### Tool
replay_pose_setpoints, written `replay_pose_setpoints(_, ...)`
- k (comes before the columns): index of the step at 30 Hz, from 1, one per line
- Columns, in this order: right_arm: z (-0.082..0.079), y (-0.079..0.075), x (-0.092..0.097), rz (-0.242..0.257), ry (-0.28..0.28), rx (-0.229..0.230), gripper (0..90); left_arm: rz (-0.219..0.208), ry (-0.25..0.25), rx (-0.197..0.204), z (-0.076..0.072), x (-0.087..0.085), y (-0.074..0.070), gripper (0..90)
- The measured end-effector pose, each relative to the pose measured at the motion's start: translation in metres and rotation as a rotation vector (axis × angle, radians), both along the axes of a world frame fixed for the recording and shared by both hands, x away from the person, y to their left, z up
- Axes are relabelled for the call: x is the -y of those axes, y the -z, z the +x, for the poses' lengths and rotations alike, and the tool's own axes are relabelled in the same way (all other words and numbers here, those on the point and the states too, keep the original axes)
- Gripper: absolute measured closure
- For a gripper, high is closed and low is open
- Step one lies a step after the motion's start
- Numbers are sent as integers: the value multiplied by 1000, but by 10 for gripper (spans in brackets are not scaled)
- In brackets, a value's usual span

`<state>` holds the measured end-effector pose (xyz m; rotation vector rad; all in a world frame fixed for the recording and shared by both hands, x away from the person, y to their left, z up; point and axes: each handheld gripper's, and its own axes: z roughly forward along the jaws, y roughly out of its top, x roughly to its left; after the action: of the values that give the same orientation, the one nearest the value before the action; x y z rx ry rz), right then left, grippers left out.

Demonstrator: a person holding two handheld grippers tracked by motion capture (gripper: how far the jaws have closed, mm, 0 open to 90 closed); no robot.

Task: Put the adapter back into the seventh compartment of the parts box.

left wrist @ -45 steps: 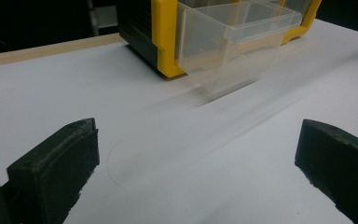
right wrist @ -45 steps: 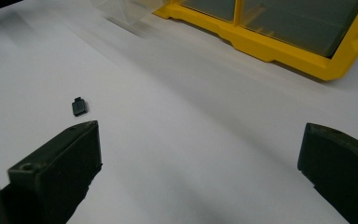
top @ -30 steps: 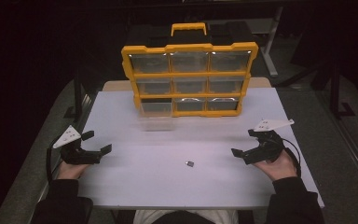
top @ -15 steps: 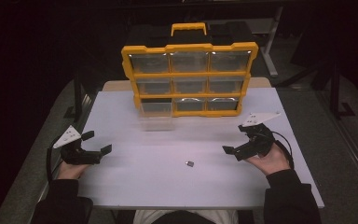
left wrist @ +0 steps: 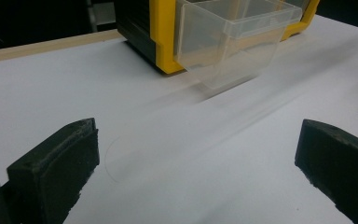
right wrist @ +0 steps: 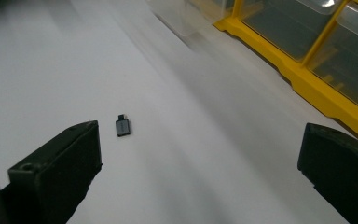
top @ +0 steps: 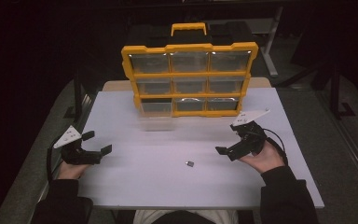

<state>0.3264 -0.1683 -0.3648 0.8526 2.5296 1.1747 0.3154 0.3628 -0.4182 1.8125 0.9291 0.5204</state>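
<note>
A small dark adapter (top: pixel 189 164) lies on the white table (top: pixel 168 186), near the right gripper (top: pixel 230 140), jaws spread, while the left gripper (top: pixel 99 143), also spread, rests well apart, facing a pulled-out clear drawer (top: pixel 154 114).

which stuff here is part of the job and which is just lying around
Part of the job:
- small dark grey adapter-like piece lying on the white table, nearest the open right gripper
- clear plastic drawer pulled out of the yellow organiser case
- open left gripper

Lying about:
- dark frames and stands behind the table
</note>
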Motion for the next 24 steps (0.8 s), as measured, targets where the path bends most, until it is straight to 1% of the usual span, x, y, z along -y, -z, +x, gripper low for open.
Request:
replay_pose_setpoints(13, 0, -2, -25, -42, -68, -5, 0, 4, 9, -3, 0, 1, 1, 0)
replay_pose_setpoints(18, 0, -1, -33, -68, -91, -9, 0, 7, 11, -4, 0, 1, 1, 0)
replay_pose_setpoints(24, 0, 2, -41, -81, -118, -18, 0, 9, 13, -6, 1, 2, 1, 0)
